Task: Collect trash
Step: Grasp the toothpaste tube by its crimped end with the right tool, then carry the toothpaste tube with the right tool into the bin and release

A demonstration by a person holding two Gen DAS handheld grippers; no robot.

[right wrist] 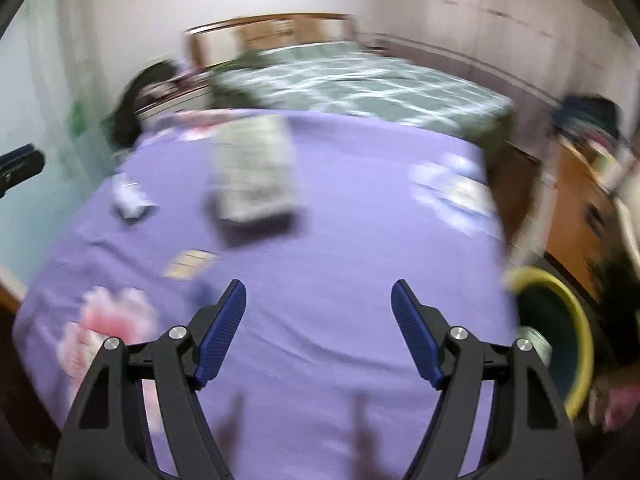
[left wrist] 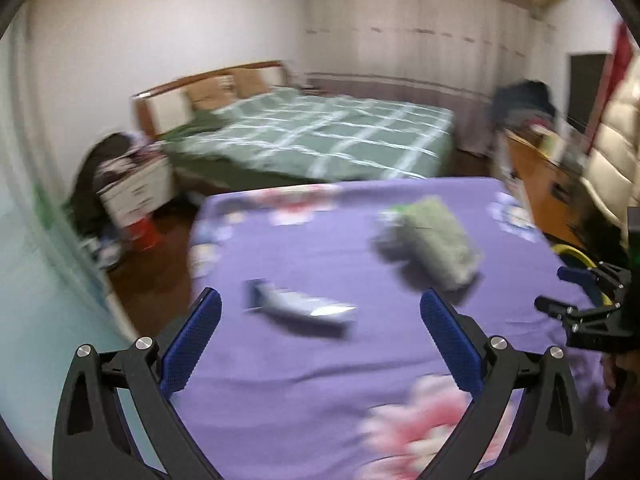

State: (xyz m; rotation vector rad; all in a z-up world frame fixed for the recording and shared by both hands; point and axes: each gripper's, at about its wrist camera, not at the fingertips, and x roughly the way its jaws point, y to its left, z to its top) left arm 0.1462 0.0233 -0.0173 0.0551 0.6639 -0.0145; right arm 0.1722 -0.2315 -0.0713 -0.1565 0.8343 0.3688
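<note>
Both views are motion-blurred. On the purple flowered bedsheet point(left wrist: 320, 380) lies a silver and blue wrapper point(left wrist: 300, 308), just beyond my left gripper point(left wrist: 320, 294), which is open and holds nothing. A grey-green crumpled pack point(left wrist: 432, 240) lies farther right. My right gripper point(left wrist: 572, 300) shows at the right edge there. In the right wrist view my right gripper point(right wrist: 319, 285) is open and empty over the sheet point(right wrist: 340, 240). Ahead lie the pale pack point(right wrist: 256, 172), a white wrapper point(right wrist: 130, 200) and a small tan wrapper point(right wrist: 190, 264). A yellow-rimmed bin point(right wrist: 580, 344) stands to the right.
A second bed with a green checked cover point(left wrist: 320, 136) stands behind, with a white bedside cabinet point(left wrist: 136, 192) and clutter to its left. A wooden dresser point(right wrist: 576, 216) and piled clothes stand at the right. The bin's rim point(left wrist: 576, 254) shows beside the purple bed's right edge.
</note>
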